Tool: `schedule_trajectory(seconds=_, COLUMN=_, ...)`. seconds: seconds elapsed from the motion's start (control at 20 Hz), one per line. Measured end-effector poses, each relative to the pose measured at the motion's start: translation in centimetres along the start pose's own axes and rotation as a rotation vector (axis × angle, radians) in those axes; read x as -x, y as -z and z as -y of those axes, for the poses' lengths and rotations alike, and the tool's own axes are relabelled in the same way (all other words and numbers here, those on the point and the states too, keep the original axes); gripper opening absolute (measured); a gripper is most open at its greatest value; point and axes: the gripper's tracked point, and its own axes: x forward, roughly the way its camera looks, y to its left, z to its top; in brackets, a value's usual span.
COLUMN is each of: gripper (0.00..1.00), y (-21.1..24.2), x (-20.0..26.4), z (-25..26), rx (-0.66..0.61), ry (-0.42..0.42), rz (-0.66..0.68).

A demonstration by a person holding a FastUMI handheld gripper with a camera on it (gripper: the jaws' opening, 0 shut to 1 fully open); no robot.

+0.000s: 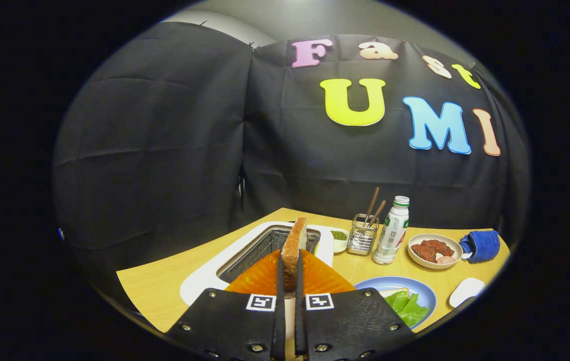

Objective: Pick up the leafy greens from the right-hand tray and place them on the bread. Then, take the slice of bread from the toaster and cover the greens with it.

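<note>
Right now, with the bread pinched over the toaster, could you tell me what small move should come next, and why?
Probably carry the bread slice across to the blue plate. The gripper is shut on the slice, which stands above the toaster slot, and the greens already lie on the bread on that plate, uncovered.

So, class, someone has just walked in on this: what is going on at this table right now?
A person's hand-held gripper is shut on a slice of bread, held upright between the fingers just above the white toaster. To the right, on the blue plate, the leafy greens already lie on another piece of bread. So the greens step looks done, and the slice has yet to go over them. Beyond sit a bottle, a bowl of meat and a blue cloth.
</note>
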Motion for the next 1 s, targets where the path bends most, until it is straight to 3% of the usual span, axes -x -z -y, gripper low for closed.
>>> schedule_trajectory(seconds=1.0, gripper=0.07, y=-6.3, x=2.8, z=2.1, rx=-0.033, ry=0.011, rz=0.114)
